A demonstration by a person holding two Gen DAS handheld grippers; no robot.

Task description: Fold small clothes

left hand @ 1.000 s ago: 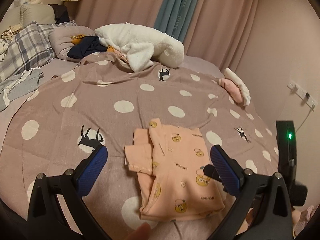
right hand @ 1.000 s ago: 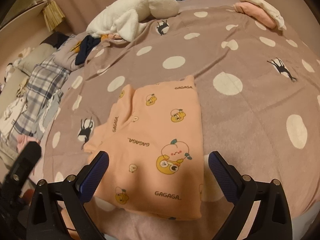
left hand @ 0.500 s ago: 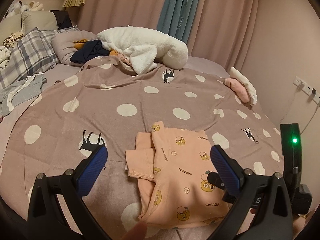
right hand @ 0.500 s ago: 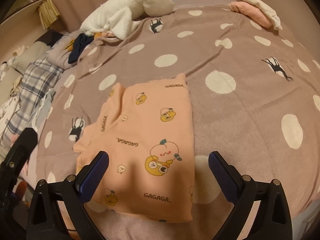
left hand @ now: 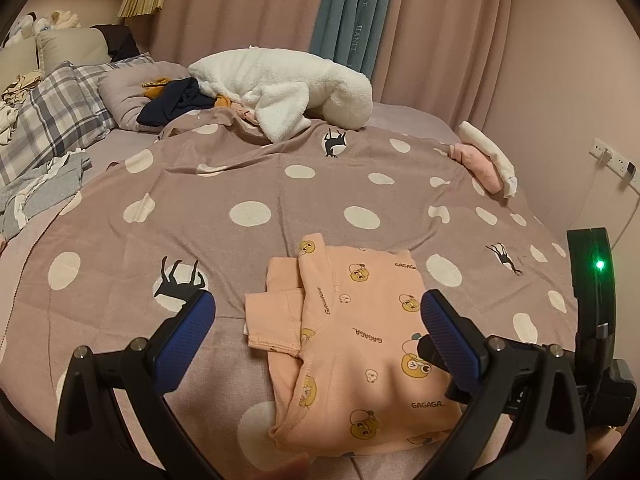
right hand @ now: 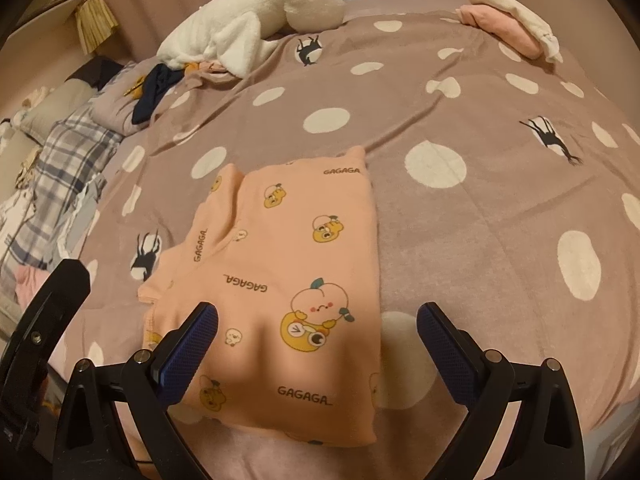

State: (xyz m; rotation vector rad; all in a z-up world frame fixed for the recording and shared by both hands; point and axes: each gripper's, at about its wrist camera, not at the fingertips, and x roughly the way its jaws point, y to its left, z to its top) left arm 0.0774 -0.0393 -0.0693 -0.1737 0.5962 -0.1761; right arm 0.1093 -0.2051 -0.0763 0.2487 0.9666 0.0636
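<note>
A small peach shirt [left hand: 360,340] printed with cartoon bears and "GAGAGA" lies partly folded on the polka-dot blanket [left hand: 248,184]; one sleeve sticks out on its left side. It also shows in the right wrist view [right hand: 288,272]. My left gripper [left hand: 316,320] is open and empty, hovering just above the shirt's left part. My right gripper [right hand: 318,332] is open and empty, low over the shirt's near half. The right gripper's black body with a green light [left hand: 596,280] shows at the right of the left wrist view.
A white fleece blanket [left hand: 288,88] is heaped at the far side. Folded pink and white clothes [left hand: 484,156] lie at the far right edge. Plaid pillows [left hand: 52,120], dark clothes [left hand: 172,100] and grey clothes [left hand: 40,188] lie at left. A wall socket [left hand: 616,160] is at right.
Both grippers have drawn back and risen slightly, so the shirt sits a little lower and nearer in each view. The shirt has not moved. Both stay open.
</note>
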